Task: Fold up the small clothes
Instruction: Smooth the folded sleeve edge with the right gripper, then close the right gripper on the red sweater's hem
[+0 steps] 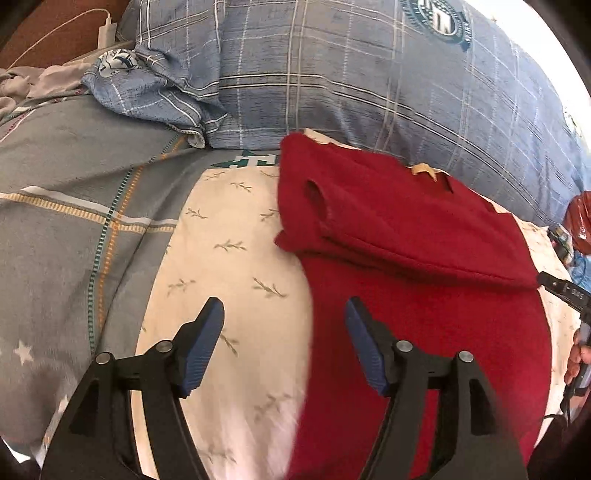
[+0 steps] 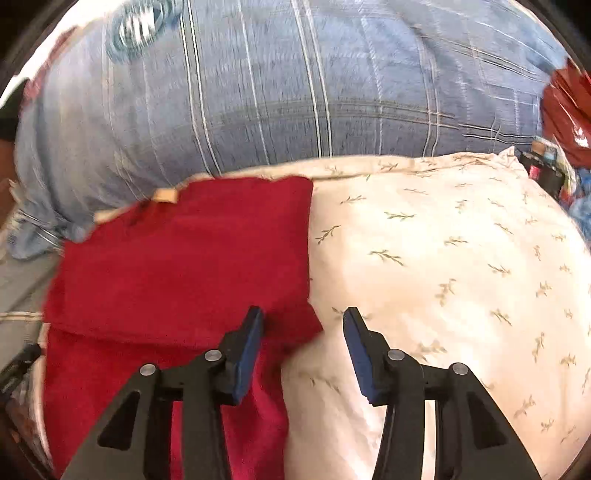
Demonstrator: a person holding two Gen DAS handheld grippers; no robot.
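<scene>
A red fleece garment lies partly folded on a cream pillow with a leaf print; its upper part is doubled over the lower part, and a tan neck label shows at the far edge. My left gripper is open and empty, hovering over the garment's left edge. In the right wrist view the same garment lies at the left on the cream pillow. My right gripper is open and empty over the garment's right edge. The right gripper's body shows at the left wrist view's right edge.
A large blue plaid pillow stands behind the cream one, and it also shows in the right wrist view. A grey plaid bedcover spreads left. A white charger lies at the far left. A red bag sits at the right.
</scene>
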